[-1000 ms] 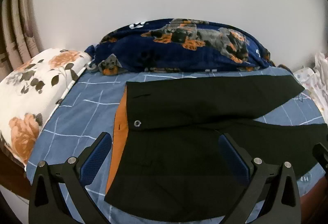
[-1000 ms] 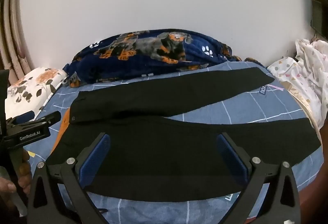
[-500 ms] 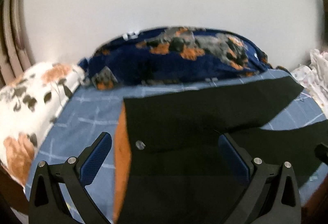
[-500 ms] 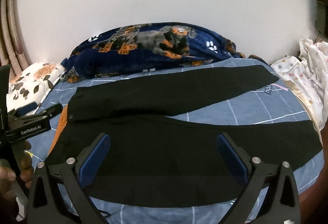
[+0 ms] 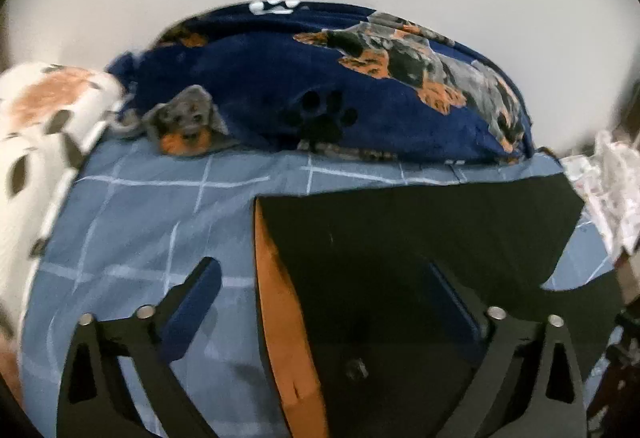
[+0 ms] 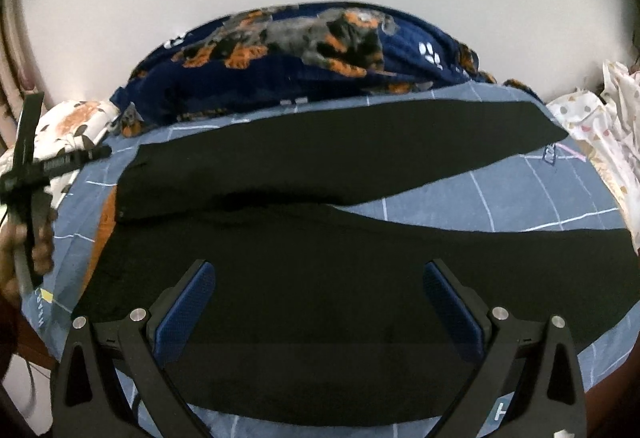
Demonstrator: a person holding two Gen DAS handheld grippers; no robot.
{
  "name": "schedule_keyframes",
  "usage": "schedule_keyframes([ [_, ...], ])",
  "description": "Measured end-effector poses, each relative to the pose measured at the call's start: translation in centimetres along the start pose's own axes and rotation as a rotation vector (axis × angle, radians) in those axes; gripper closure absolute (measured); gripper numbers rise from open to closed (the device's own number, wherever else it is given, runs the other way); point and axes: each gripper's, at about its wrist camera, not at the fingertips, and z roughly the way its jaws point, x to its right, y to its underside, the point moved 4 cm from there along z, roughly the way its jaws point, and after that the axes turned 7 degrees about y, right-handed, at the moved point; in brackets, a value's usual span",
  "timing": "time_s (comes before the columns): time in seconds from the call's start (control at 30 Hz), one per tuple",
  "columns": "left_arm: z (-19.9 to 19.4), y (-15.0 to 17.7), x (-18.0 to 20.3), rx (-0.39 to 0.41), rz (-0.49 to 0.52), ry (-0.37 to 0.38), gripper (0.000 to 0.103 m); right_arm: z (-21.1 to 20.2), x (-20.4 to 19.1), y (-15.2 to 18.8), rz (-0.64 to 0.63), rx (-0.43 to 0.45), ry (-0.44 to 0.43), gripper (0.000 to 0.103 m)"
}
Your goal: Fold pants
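black pants (image 6: 320, 278) spread on blue bedsheet (image 5: 140, 217) | waist button (image 5: 357, 369) blurred | left gripper (image 5: 320, 302) released, just narrowing, nothing between | right gripper (image 6: 320, 302) released

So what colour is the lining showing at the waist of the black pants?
Orange lining, best seen in the left wrist view along the waist edge of the pants.

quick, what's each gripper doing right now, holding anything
left gripper: open, holding nothing; its jaws have just been closing a little, over the waistband edge of the black pants.
right gripper: open, holding nothing, above the pants.
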Motion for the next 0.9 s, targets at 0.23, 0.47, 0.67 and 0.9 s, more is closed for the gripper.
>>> schedule_keyframes([
  [0.23,6.8,-2.3,-4.8,-0.139,0.004,0.056,0.034,2.7,-0.4,0.5,-0.001,-0.068,-0.002,0.000],
  [0.47,10.5,-2.5,-5.7,-0.202,0.014,0.099,0.037,4.0,-0.7,0.8,-0.007,-0.108,-0.002,0.000],
  [0.67,11.0,-2.7,-4.8,-0.218,0.039,0.098,0.072,4.7,-0.7,0.8,0.011,-0.128,-0.003,0.000],
  [0.9,6.5,-3.3,-3.6,-0.091,-0.008,0.074,0.094,4.4,-0.6,-0.1,0.017,-0.114,-0.033,0.000],
])
